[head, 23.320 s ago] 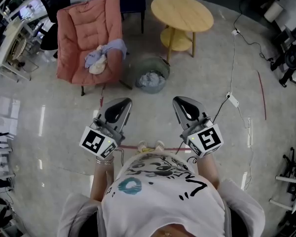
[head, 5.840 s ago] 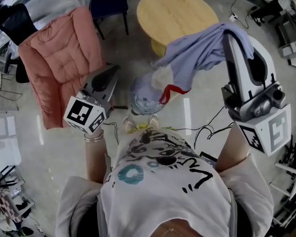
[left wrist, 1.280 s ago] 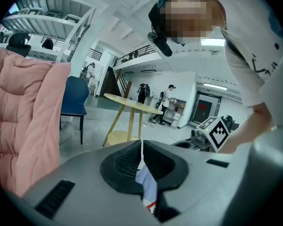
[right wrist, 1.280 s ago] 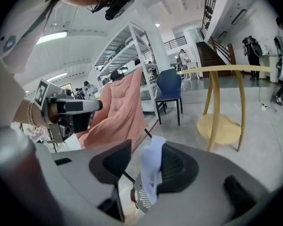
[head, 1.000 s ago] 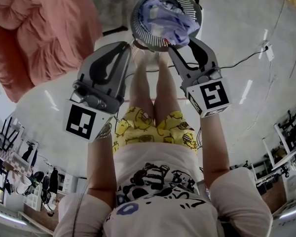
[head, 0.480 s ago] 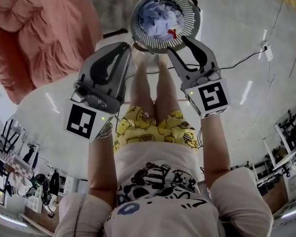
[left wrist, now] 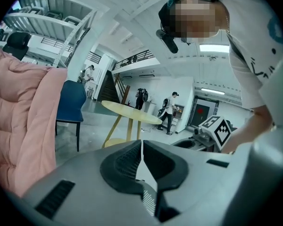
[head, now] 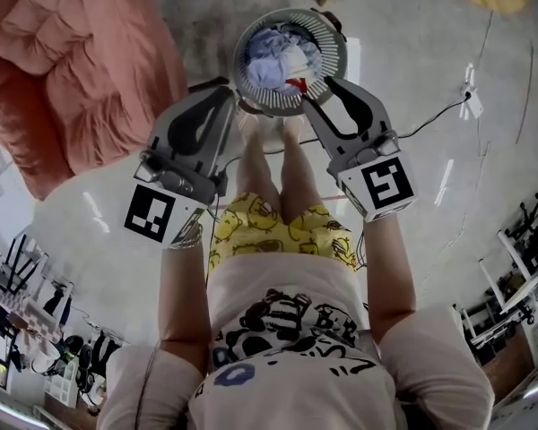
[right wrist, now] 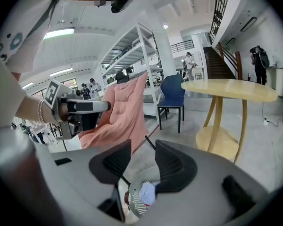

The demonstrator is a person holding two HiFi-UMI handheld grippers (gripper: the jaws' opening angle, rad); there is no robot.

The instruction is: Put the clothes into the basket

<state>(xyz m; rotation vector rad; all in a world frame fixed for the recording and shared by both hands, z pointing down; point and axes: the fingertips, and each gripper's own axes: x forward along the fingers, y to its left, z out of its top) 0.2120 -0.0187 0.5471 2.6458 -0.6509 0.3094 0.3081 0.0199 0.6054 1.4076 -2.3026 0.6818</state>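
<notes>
1. Presently holding nothing in right gripper [right wrist: 142, 149]: jaws apart, just over the basket [head: 332, 38].
2. Holding nothing in left gripper [left wrist: 141, 142] either: jaws pressed together.
3. Seeing clothes [head: 273, 56] heaped inside basket; judging drop finished, so lift clear without hooking the rim.
4. Check armchair [head: 72, 61] for leftovers.
5. Reading no words anywhere: only square codes on marker cube [head: 386, 184]; shirt print illegible.

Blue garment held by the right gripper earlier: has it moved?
Yes, downward: the blue garment now lies inside the basket; the right gripper has its jaws apart.
</notes>
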